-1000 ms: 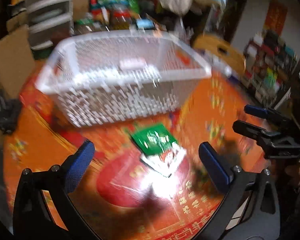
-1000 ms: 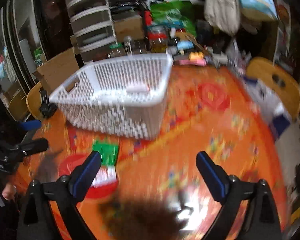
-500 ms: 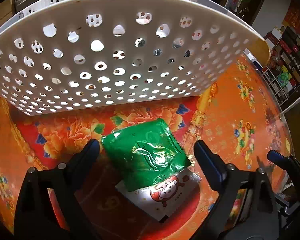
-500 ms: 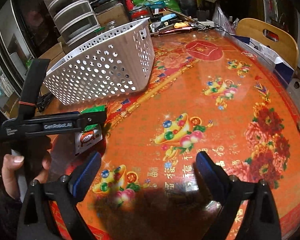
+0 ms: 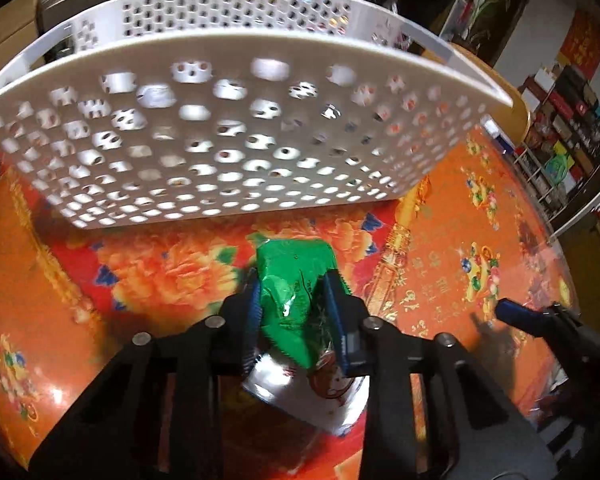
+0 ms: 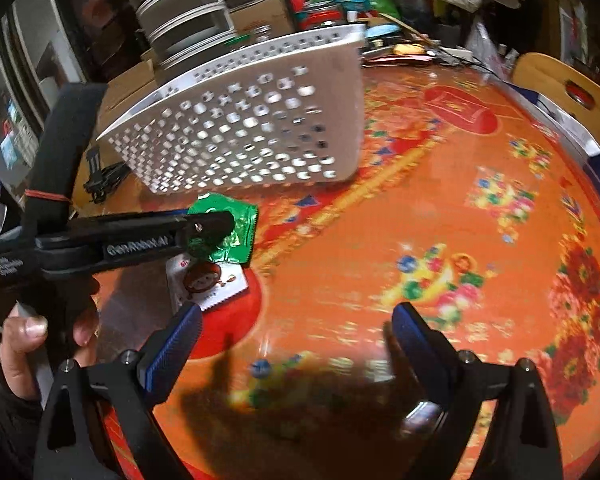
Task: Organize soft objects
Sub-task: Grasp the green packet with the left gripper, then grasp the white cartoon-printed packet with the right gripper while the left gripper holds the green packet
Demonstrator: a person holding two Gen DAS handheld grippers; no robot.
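My left gripper (image 5: pixel 296 300) is shut on a green foil packet (image 5: pixel 296 276), squeezing it between the blue pads just in front of a white perforated basket (image 5: pixel 228 136). A silver and white packet with a cartoon face (image 5: pixel 320 396) lies under it on the table. In the right wrist view the left gripper (image 6: pixel 210 226) pinches the green packet (image 6: pixel 236 236) above the white packet (image 6: pixel 208 280), near the basket (image 6: pixel 252 128). My right gripper (image 6: pixel 296 340) is open and empty over the orange tablecloth.
The round table has an orange patterned cloth (image 6: pixel 440 220). Clutter, drawers (image 6: pixel 176 16) and boxes stand behind the basket. A wooden chair (image 6: pixel 568 96) is at the far right edge. The right gripper's tip (image 5: pixel 516 314) shows at the right of the left wrist view.
My left gripper has closed on the green packet and bunched it up. The right gripper stays open, low over the cloth.
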